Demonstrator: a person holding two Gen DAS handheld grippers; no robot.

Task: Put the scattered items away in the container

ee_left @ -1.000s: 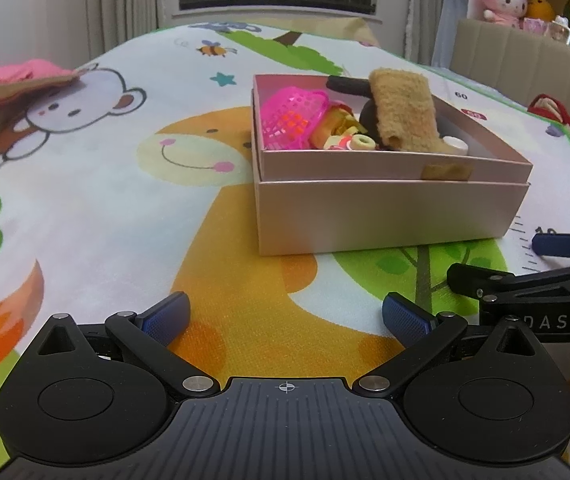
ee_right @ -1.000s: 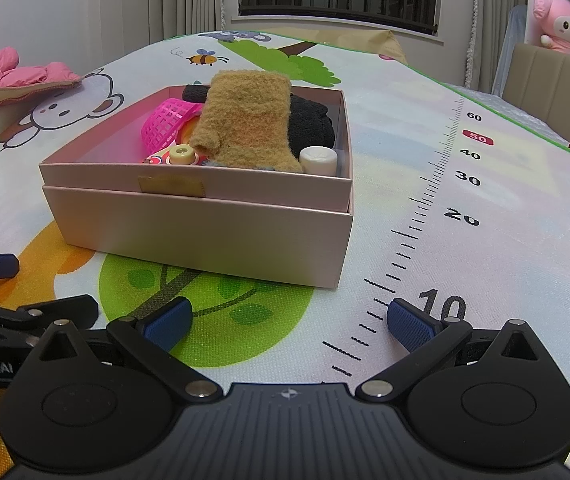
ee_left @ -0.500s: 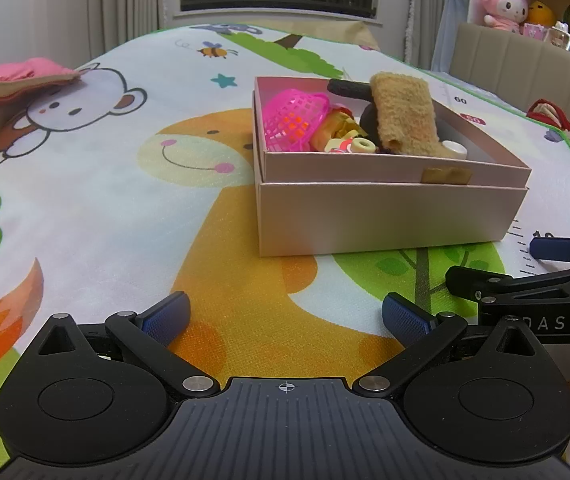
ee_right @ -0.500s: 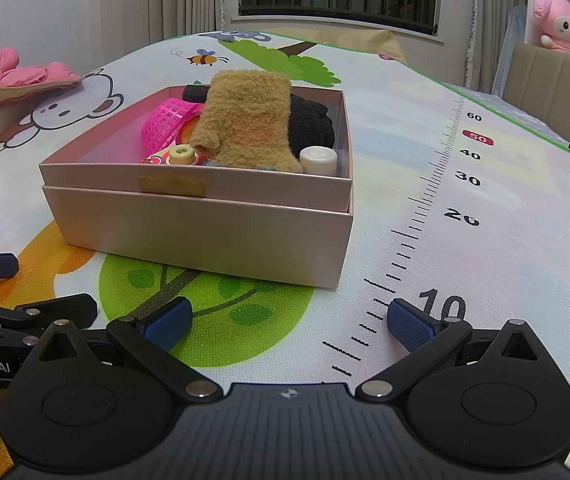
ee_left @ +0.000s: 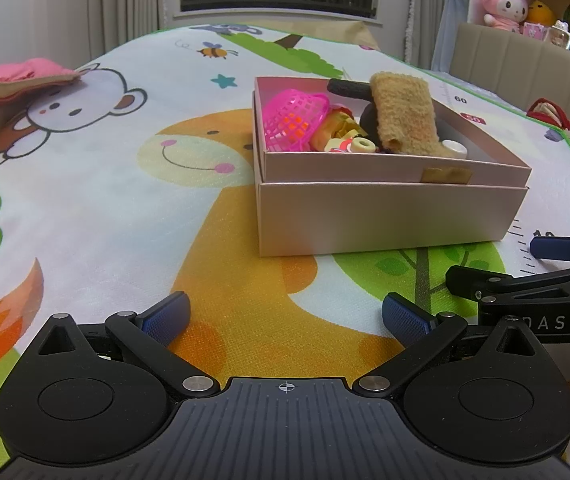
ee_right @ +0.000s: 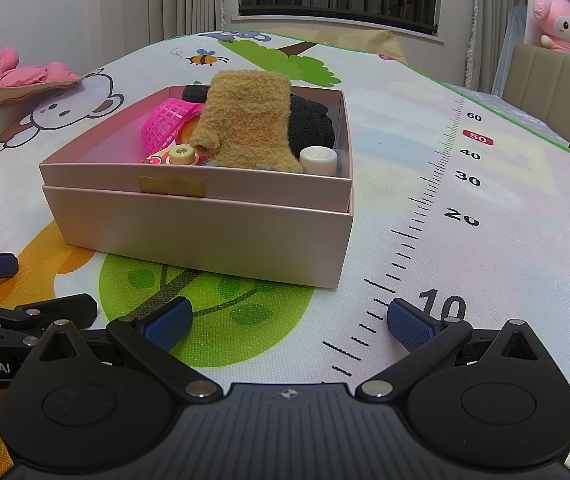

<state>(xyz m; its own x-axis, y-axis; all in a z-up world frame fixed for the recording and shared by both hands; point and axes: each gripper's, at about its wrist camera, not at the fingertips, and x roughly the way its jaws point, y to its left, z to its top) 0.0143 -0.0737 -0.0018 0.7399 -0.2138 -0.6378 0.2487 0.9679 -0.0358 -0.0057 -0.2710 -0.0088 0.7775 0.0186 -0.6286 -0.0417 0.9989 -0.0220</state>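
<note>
printed fabric play mat (ee_left: 97, 208) covers pretty much the whole surface, cartoon giraffe, monkey, trees and a ruler strip (ee_right: 441, 200) running up the right side. sitting on it is the pink cardboard box (ee_right: 205, 232), which looks like a tray nested in its own lid, with a little gold label on the front wall. everything scattered seems to be inside it now: a tan fuzzy glove (ee_right: 247, 128) draped on top across the middle, a black fuzzy item (ee_right: 309, 124) under it toward the back right, a pink plastic mesh basket (ee_left: 295, 120) tipped on its side at the left, some yellow and orange toy bits next to that, a small cream ring-shaped piece (ee_right: 182, 155) near the front wall and a little white cap (ee_right: 319, 159) in the front right corner. left gripper (ee_left: 285, 320) sits low over the mat in front of the box, fingers spread wide with nothing between them. right gripper (ee_right: 289, 320) is just beside it, same deal, jaws wide apart and empty, over the green tree print. off to the far left there's a pink cloth (ee_left: 17, 72) on a cushion, and a pink plush toy (ee_right: 561, 20) on the shelf at the back right.
</note>
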